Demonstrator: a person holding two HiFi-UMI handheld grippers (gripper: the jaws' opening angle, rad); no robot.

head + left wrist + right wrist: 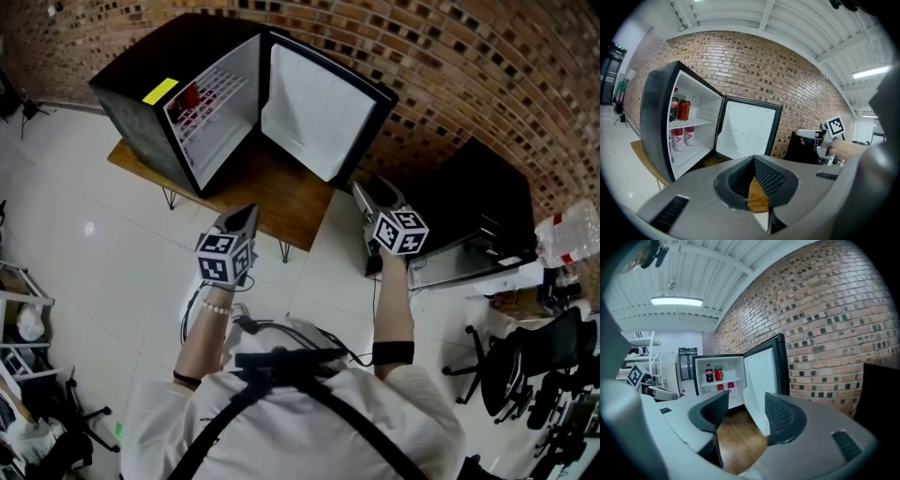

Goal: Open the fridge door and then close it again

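Small black fridge w/ white interior [141, 84] sits upper left of the head view on a low wooden table w/ thin metal legs [281, 202]. Yellow sticker [160, 91] on its top. Inside: white wire shelf [211, 103] w/ a dark cola bottle and red cans [678, 110] on it, more red-and-white cans below. Its black-framed door w/ white moulded liner [314, 112] is swung wide open, hinged at the back toward the red brick wall [450, 56], free edge pointing to frame centre.

Left gripper [246, 214], centre-left of the head view: jaws together, nothing in them. It points at the open fridge from in front of the table, well apart from door and cabinet.

Right gripper [745, 413], centre-right: jaws wide apart, gripping nothing. In the right gripper view the door's lower free corner stands btwn the two jaws, nearer the right-hand pad [780, 416]; can't tell if it touches. Left-hand pad is clear of it. In the head view the gripper tip is just beside that door corner.
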